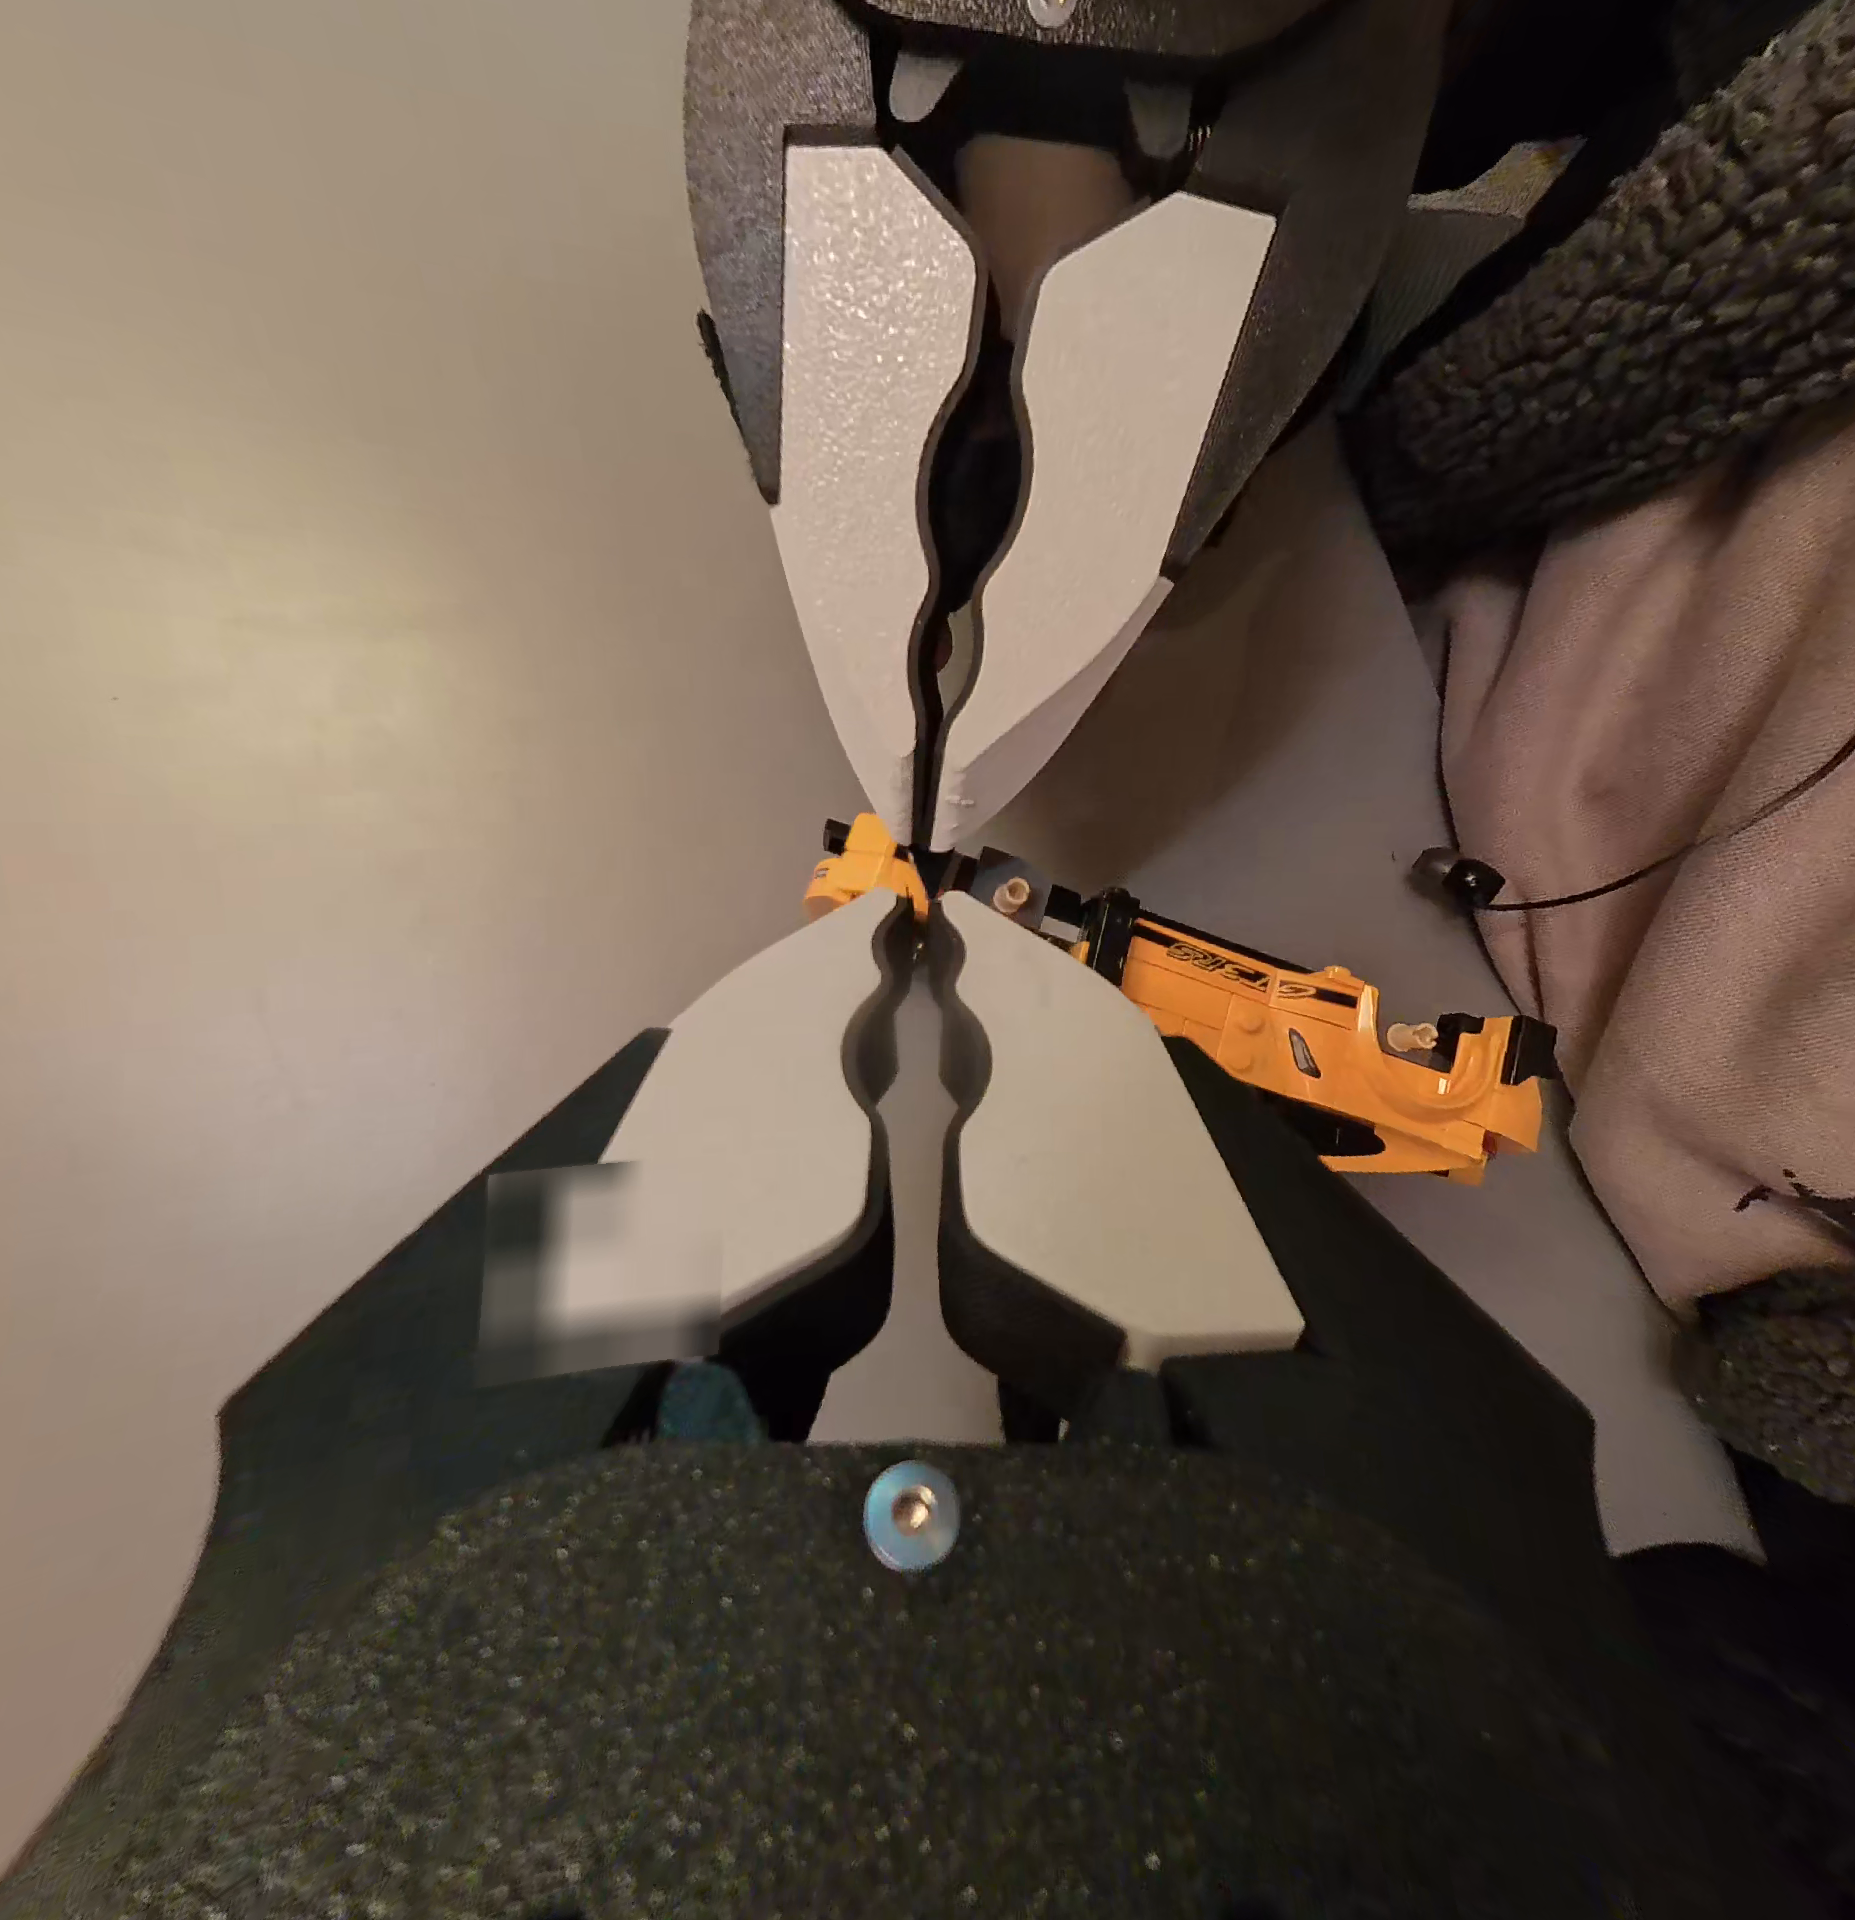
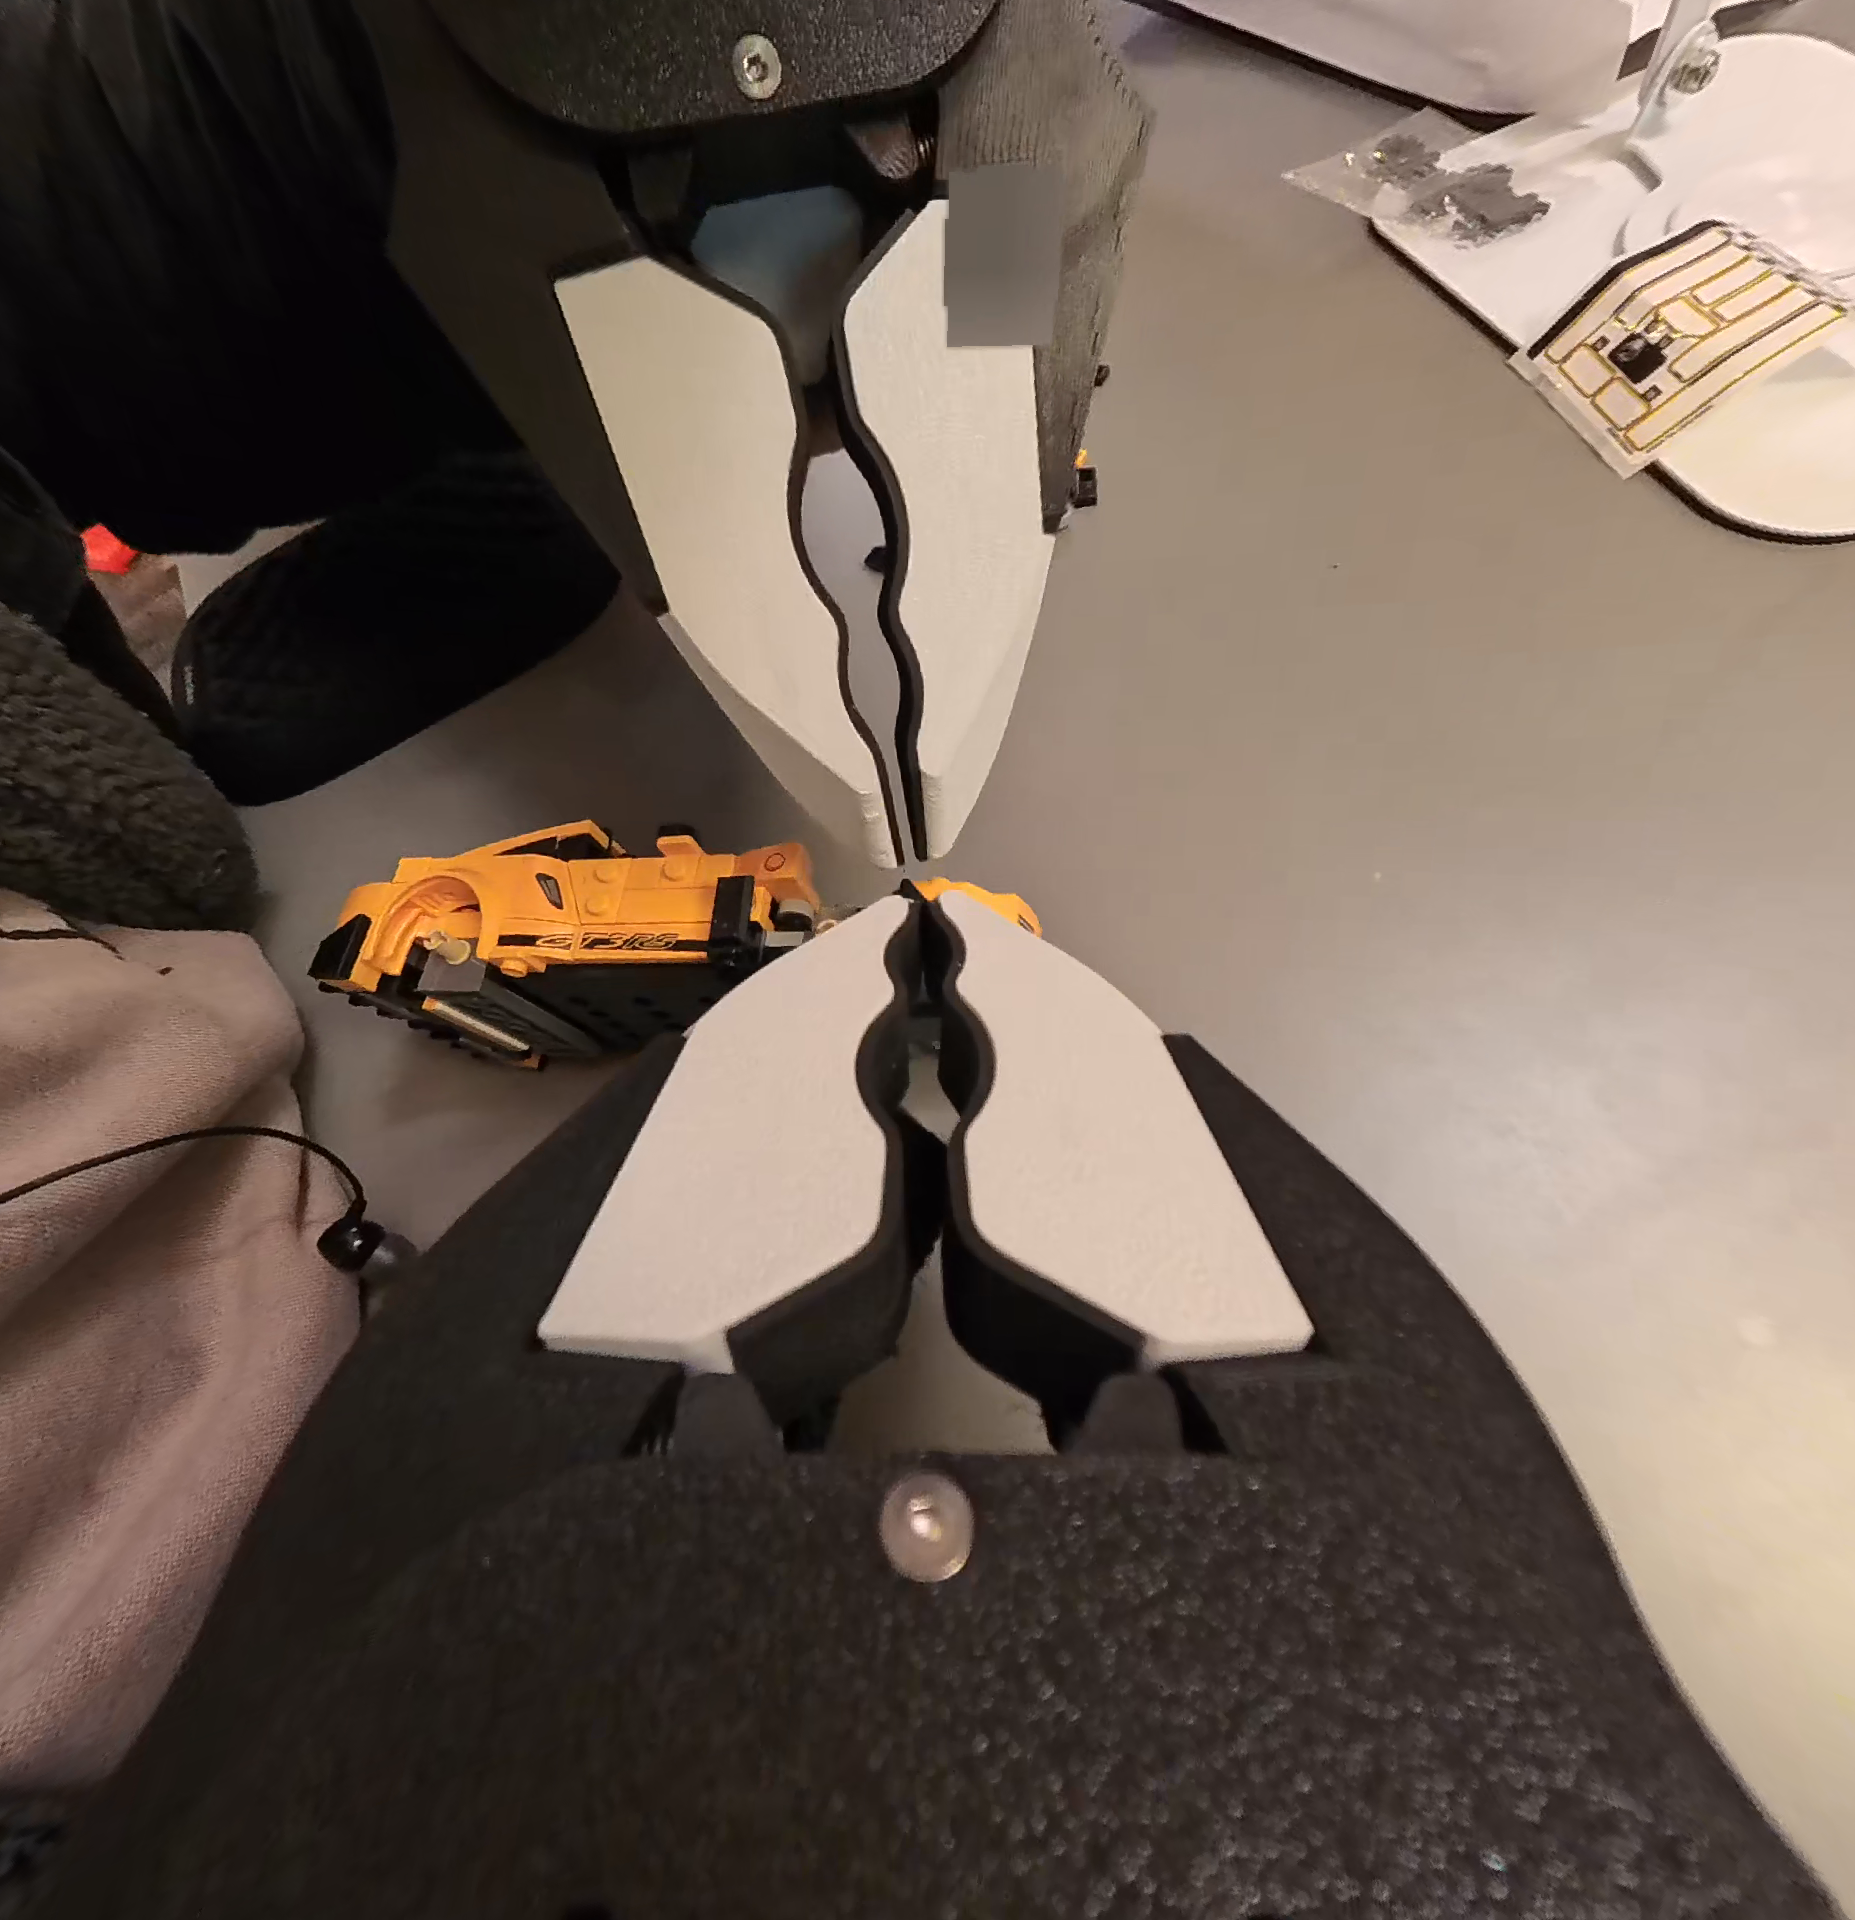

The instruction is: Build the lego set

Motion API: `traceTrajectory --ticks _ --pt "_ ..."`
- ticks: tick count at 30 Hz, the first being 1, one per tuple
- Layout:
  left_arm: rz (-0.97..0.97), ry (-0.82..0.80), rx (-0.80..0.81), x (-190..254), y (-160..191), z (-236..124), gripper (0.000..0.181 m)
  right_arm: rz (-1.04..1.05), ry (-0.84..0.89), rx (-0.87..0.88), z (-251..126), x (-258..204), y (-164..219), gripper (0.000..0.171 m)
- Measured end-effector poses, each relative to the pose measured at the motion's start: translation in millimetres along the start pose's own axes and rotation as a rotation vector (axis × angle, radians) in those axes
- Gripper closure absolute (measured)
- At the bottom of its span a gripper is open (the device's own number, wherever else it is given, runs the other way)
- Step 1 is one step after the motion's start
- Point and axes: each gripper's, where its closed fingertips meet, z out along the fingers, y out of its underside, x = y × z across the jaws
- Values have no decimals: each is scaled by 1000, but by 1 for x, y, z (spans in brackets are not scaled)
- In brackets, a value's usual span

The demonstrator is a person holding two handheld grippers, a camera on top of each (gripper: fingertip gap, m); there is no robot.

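Observation:
A small orange and black lego piece [image 1: 858, 871] sits pinched between two gripper tips that meet nose to nose above the grey table [image 1: 331, 727]. My left gripper [image 1: 924, 914] is shut on it from below in the left wrist view. My right gripper [image 1: 928, 826] comes in from the top of that view, shut on the same piece. In the right wrist view my right gripper [image 2: 918, 912] is shut, and only an orange sliver of the piece [image 2: 990, 894] shows past its tips. The left gripper [image 2: 907, 854] faces it. The orange lego car body [image 2: 559, 935] lies on its side on the table, also in the left wrist view [image 1: 1318, 1039].
A person's grey garment [image 2: 102, 1299], dark fleece sleeve [image 1: 1629, 312] and a black cord toggle [image 2: 357, 1242] lie beside the car. At the far right stand a white round base [image 2: 1796, 447], a clear bag of dark parts [image 2: 1442, 197] and a gold-lined sticker [image 2: 1671, 343]. Left and right tips are no more than a few centimetres apart.

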Motion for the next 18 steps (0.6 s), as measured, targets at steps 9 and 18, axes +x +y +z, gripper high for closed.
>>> traceTrajectory --ticks 9,18 --pt "4 -20 56 1 4 5 181 18 -7 -17 1 0 1 171" --pt "23 -45 89 0 2 5 179 217 -59 54 0 1 1 171"
